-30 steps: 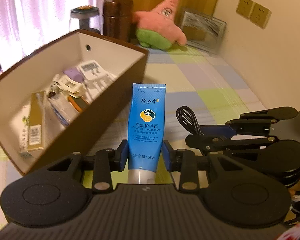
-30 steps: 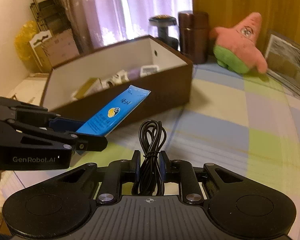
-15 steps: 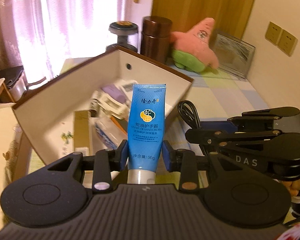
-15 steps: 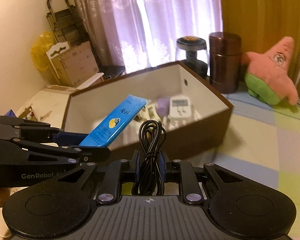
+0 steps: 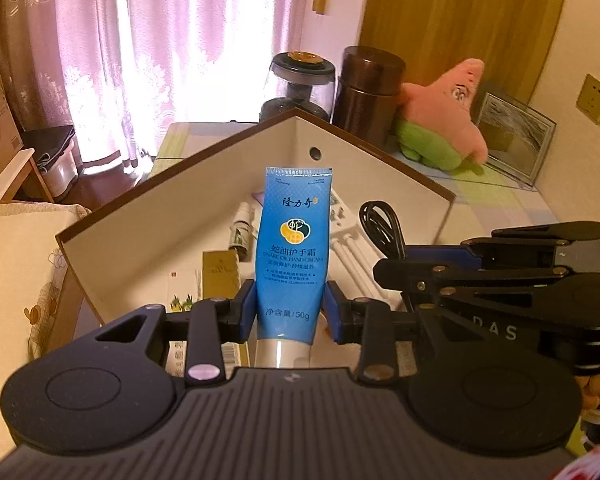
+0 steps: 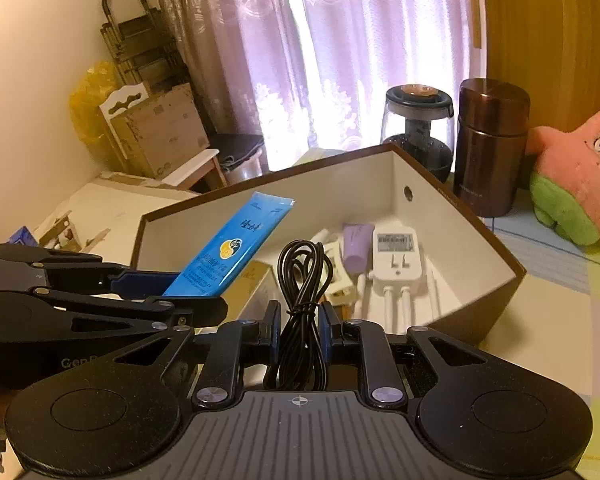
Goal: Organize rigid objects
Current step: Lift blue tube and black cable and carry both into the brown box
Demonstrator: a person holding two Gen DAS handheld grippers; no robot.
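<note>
Box (image 6: 480, 276) holds a white plug (image 6: 396, 256) and purple tube (image 6: 356, 246).

One tube (image 5: 292, 252), one cable (image 6: 300, 284), one box (image 6: 480, 248)

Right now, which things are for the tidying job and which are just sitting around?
For the job:
- blue hand cream tube, held in the left gripper
- black cable bundle, held in the right gripper
- brown box

Just sitting around:
- pink star plush
- brown canister
- glass jar
- picture frame
</note>
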